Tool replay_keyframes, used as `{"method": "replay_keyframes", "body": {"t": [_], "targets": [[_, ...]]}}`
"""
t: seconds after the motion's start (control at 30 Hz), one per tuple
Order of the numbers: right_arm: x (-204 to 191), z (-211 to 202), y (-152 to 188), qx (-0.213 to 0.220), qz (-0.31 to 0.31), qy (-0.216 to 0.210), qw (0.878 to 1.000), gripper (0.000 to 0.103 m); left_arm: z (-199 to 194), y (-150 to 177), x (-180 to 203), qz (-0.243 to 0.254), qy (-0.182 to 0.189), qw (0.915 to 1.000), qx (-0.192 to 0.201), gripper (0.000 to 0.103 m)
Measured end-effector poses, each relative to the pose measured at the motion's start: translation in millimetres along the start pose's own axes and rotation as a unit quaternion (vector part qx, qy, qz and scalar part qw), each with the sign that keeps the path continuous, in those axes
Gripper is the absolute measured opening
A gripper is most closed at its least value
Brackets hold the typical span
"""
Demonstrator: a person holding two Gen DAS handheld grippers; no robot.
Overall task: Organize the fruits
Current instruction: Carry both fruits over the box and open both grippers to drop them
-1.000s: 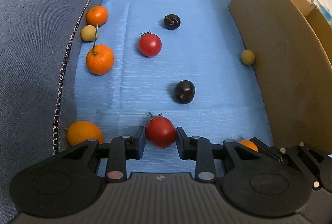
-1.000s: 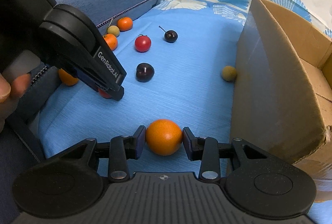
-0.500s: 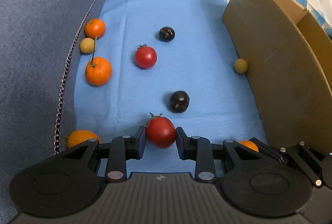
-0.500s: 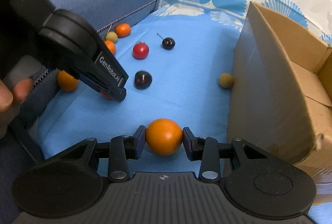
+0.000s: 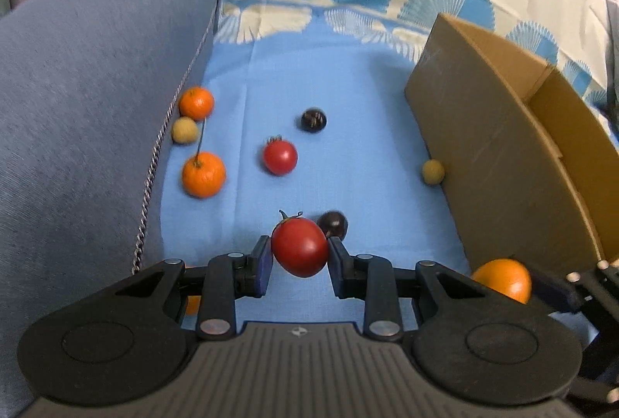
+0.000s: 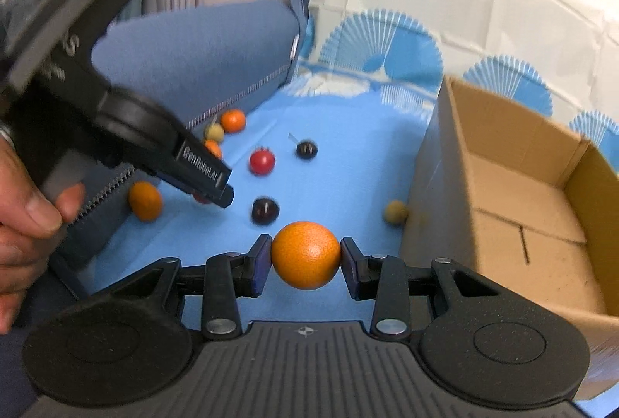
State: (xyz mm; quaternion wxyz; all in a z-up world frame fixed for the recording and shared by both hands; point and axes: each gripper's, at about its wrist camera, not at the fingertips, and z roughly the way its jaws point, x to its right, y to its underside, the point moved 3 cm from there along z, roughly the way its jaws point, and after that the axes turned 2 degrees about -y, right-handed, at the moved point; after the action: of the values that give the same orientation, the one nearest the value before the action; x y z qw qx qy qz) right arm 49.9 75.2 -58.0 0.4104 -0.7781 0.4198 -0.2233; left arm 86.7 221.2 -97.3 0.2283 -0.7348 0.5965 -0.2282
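My left gripper (image 5: 298,259) is shut on a red tomato (image 5: 300,247) and holds it above the blue cloth (image 5: 348,85). My right gripper (image 6: 305,261) is shut on an orange (image 6: 305,255), raised beside the open cardboard box (image 6: 514,186). The orange also shows in the left wrist view (image 5: 503,278). Loose on the cloth lie a second tomato (image 5: 280,157), two dark plums (image 5: 313,119) (image 5: 333,224), two tangerines (image 5: 197,103) (image 5: 203,174) and two small yellowish fruits (image 5: 185,130) (image 5: 432,171).
A blue-grey cushion (image 5: 85,108) with a chain trim borders the cloth on the left. The box wall (image 5: 503,162) stands along the right. Another orange (image 6: 145,200) lies by the cushion edge. The left gripper body (image 6: 116,120) fills the right wrist view's left side.
Both grippers have lifted off the cloth with their fruit still held. The views now look further over the cloth and into the box.
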Motion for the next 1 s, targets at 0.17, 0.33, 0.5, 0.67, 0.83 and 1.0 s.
{"method": "replay_keyframes", "body": {"t": [0.17, 0.33, 0.5, 0.67, 0.83, 1.0], "targets": [[17, -31, -15, 0.039, 0.016, -0.010, 0.999, 0.040, -25, -7, 13, 0.014, 0.013, 0.9973, 0.071, 0.034], [51, -64, -37, 0.086, 0.034, -0.002, 0.996, 0.040, -48, -16, 33, 0.030, 0.031, 0.9921, 0.118, 0.034], [114, -87, -60, 0.131, 0.039, 0.034, 0.990, 0.040, -72, -25, 52, 0.050, 0.050, 0.9860, 0.151, 0.034], [185, -91, -63, 0.142, 0.047, 0.097, 0.984, 0.040, -95, -36, 78, 0.067, 0.071, 0.9791, 0.178, 0.034], [226, -85, -35, 0.139, 0.124, 0.085, 0.979, 0.040, -114, -38, 110, 0.091, 0.100, 0.9698, 0.203, 0.034], [225, -89, -23, 0.137, 0.111, 0.106, 0.979, 0.040, -115, -27, 146, 0.138, 0.108, 0.9597, 0.219, 0.034]]}}
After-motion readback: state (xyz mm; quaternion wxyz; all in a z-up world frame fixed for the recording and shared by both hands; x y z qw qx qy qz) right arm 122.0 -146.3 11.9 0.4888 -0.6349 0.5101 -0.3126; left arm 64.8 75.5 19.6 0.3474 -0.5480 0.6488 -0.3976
